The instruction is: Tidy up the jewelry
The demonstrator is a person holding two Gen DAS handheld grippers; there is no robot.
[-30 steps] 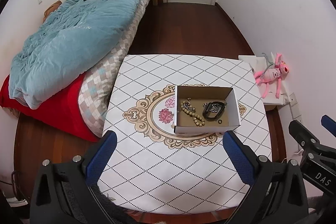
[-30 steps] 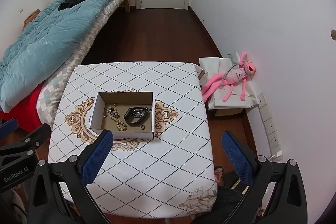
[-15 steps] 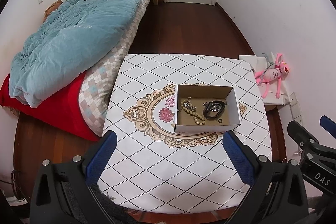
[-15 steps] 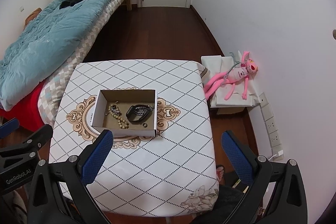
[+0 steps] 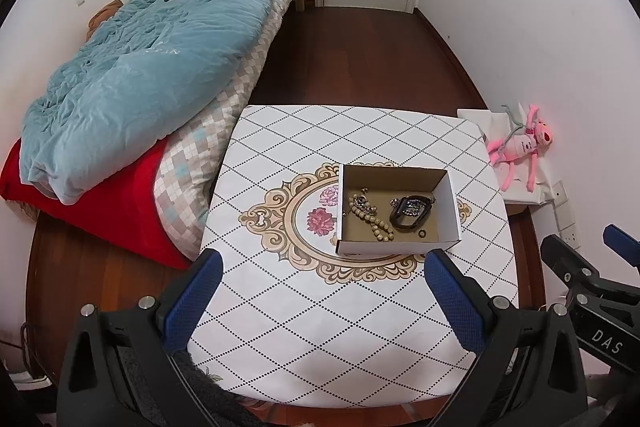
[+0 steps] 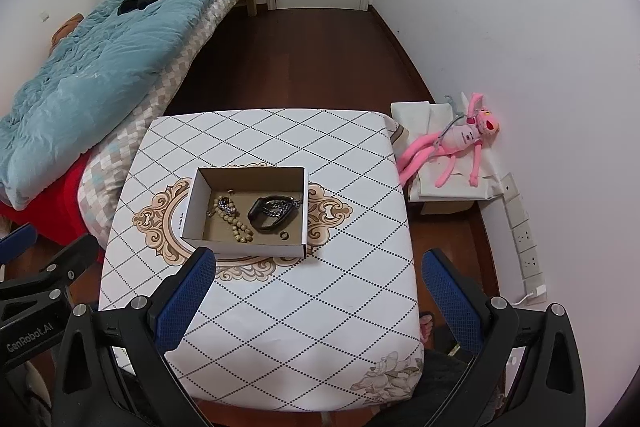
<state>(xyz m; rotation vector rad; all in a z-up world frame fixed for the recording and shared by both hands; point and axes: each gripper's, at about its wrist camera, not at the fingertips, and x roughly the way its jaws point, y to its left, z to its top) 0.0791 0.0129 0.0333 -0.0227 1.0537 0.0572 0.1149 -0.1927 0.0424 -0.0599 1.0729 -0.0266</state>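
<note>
Barely any change over last second: both views drift slightly, box (image 6: pixel 246 213) sits little lower in right view; nothing picked, task reads as not started or already boxed. Left hand-held gripper (image 5: pixel 320 297) wide, empty; right hand-held gripper (image 6: pixel 320 297) wide, empty. Jewelry ahead of both, inside box on bench (image 6: pixel 320 327): bead strand (image 6: pixel 236 223), black bracelet (image 6: pixel 272 213), small ring (image 6: pixel 284 235). Bed (image 5: pixel 140 67) far left, pink toy (image 6: pixel 452 147) right. Box walls hem approach; pieces lie close, tangle risk.
</note>
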